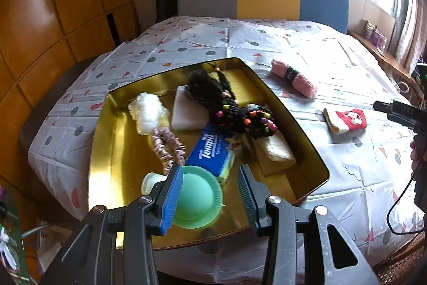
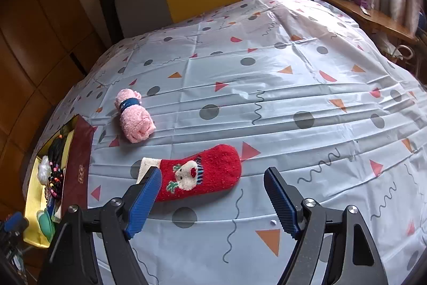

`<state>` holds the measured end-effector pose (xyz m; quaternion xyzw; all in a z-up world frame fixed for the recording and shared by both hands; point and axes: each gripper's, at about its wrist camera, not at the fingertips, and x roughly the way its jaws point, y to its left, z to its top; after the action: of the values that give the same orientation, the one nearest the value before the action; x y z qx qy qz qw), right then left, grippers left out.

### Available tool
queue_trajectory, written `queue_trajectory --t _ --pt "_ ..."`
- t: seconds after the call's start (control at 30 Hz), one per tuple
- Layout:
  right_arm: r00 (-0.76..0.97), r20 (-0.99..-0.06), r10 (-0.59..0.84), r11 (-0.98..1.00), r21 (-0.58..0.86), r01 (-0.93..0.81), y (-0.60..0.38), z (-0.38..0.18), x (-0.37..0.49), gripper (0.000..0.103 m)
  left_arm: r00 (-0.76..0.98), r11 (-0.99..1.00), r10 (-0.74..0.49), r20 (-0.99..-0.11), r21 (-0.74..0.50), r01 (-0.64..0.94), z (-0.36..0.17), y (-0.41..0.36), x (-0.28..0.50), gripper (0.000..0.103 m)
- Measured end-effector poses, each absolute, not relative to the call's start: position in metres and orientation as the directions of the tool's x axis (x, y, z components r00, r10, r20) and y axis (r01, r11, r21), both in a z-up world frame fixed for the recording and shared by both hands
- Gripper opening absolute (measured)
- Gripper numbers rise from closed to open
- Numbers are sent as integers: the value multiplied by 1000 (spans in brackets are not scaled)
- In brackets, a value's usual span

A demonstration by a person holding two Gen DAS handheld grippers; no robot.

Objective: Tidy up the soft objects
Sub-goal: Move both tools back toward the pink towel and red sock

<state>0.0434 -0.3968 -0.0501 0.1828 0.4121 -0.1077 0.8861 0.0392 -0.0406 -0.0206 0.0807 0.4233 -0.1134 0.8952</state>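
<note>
**Tin part-filled; two soft items outside it on the table**

Landmark: the gold tin (image 1: 112, 151), standing on a table under a patterned cloth (image 2: 267, 98).

Inside the tin: a black wig (image 1: 229, 108) with coloured beads at centre, lying over a white sponge (image 1: 186, 114); a white fluffy ball (image 1: 149, 111) toward the tin's left wall; a pink scrunchie (image 1: 168, 148) just nearer than the ball; a blue tissue pack (image 1: 210, 148) beside the scrunchie; a folded white cloth (image 1: 277, 148) toward the right wall; a green silicone piece (image 1: 197, 196) at the near edge.

Outside the tin: a pink sock roll (image 2: 134, 119) with a dark band lies on the cloth just right of the tin. A red sock (image 2: 202, 172) with a reindeer motif lies nearer than the roll, further right of the tin.

Left gripper (image 1: 210, 194): over the tin's near edge, jaws partly spread. The green piece sits in front of the left pad; whether the pad touches it cannot be told. The right pad is clear of it.

Right gripper (image 2: 212, 199): above the red sock, jaws spread wide. The sock lies flat on the cloth, not pinched.
</note>
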Motion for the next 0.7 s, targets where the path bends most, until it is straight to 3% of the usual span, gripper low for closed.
queue_trajectory --t 0.7 --pt "632 -770 -85 857 267 441 -418 -44 36 83 588 906 -227 -776 53 420 -9 -118 62 43"
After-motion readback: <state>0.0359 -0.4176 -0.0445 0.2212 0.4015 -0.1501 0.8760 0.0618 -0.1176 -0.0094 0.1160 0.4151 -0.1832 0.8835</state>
